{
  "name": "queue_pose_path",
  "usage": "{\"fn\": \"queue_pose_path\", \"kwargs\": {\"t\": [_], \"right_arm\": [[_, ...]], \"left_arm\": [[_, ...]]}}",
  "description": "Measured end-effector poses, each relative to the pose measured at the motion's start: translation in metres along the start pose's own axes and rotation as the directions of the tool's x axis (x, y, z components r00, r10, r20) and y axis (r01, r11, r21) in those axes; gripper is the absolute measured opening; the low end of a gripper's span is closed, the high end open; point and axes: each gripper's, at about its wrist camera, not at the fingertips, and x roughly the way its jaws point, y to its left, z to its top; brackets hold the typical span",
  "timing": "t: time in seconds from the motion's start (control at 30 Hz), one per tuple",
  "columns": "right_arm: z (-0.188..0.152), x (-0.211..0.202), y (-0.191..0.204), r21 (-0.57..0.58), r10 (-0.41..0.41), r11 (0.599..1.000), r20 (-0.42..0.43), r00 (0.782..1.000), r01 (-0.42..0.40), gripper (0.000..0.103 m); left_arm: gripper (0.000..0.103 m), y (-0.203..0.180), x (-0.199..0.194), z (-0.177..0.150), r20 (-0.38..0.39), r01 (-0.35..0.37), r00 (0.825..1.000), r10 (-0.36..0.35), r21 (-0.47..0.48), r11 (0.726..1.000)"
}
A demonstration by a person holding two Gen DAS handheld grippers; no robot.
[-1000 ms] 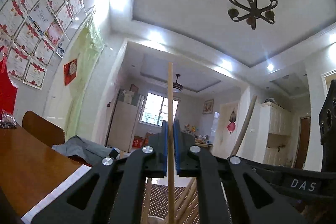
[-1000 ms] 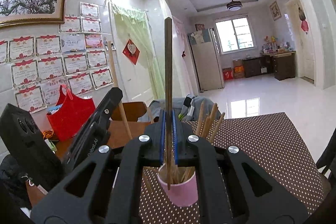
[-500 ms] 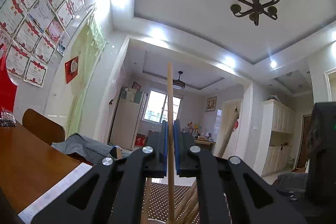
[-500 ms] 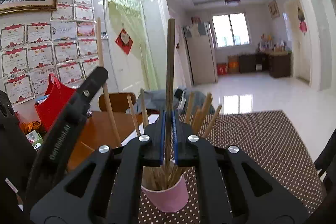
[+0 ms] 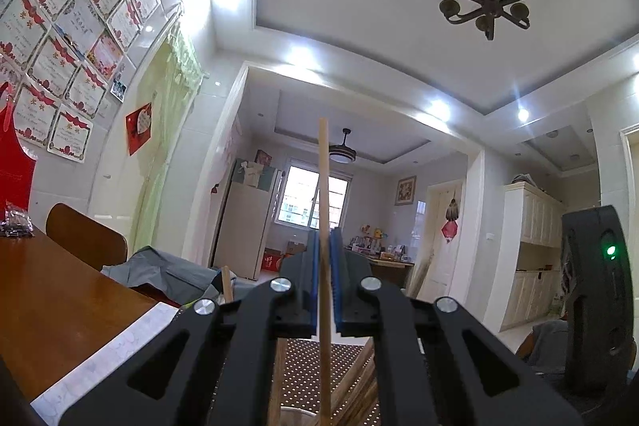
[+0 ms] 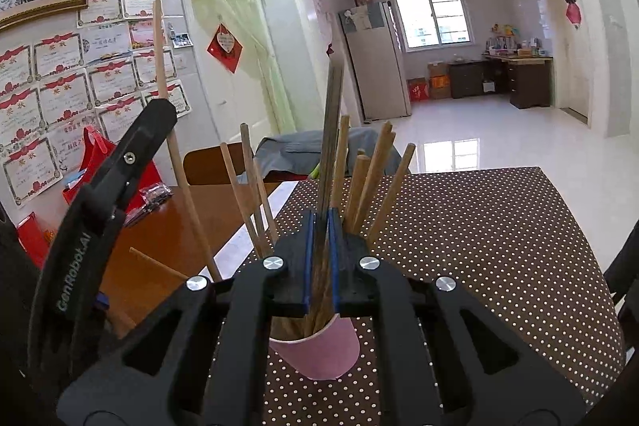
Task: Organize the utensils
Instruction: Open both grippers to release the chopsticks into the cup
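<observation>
A pink cup (image 6: 319,350) stands on the dotted tablecloth (image 6: 479,246), right under my right gripper (image 6: 319,226). It holds several wooden chopsticks (image 6: 371,178). A dark chopstick (image 6: 331,130) stands upright between the right jaws with its lower end in the cup. Those jaws are opening, and a thin gap shows beside the stick. My left gripper (image 5: 325,266) is shut on a pale wooden chopstick (image 5: 323,186) that points up. In the right wrist view the left gripper (image 6: 120,186) hangs to the left of the cup with that pale chopstick (image 6: 159,66).
A bare wooden table (image 6: 159,226) lies left of the tablecloth, with one loose chopstick (image 6: 155,262) on it. A red bag (image 6: 92,162) and small packets sit by the wall. A brown chair back (image 6: 207,162) and a grey cloth (image 6: 295,150) are behind the table.
My right gripper has sunk toward the pink cup and the dark chopstick now reaches down into it. The right pads have parted slightly. The left gripper has hardly moved.
</observation>
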Motion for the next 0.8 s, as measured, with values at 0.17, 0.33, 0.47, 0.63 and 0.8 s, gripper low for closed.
{"fn": "queue_pose_path", "kwargs": {"t": [0.17,0.33,0.47,0.63,0.8], "right_arm": [[0.002,-0.004,0.001,-0.002,-0.012,1.0,0.014,1.0,0.012,0.038],[0.006,-0.011,0.003,-0.024,-0.046,0.999,0.047,0.998,0.047,0.046],[0.005,-0.012,0.004,-0.039,-0.068,0.997,0.06,0.996,0.071,0.049],[0.004,-0.01,0.002,-0.041,-0.091,0.995,0.052,0.995,0.093,0.052],[0.005,-0.012,0.001,-0.036,-0.087,0.995,0.056,0.995,0.089,0.053]], "left_arm": [[0.006,0.003,0.003,-0.004,0.003,-0.008,1.0,0.008,-0.014,1.0],[0.006,0.005,0.004,-0.007,0.005,-0.027,1.0,0.027,-0.017,0.999],[0.006,0.007,0.006,-0.008,-0.014,-0.036,0.999,0.036,-0.032,0.999],[0.006,0.007,0.007,-0.009,-0.039,-0.037,0.999,0.036,-0.023,0.999],[0.006,0.006,0.004,-0.007,0.002,-0.04,0.999,0.04,-0.002,0.999]]}}
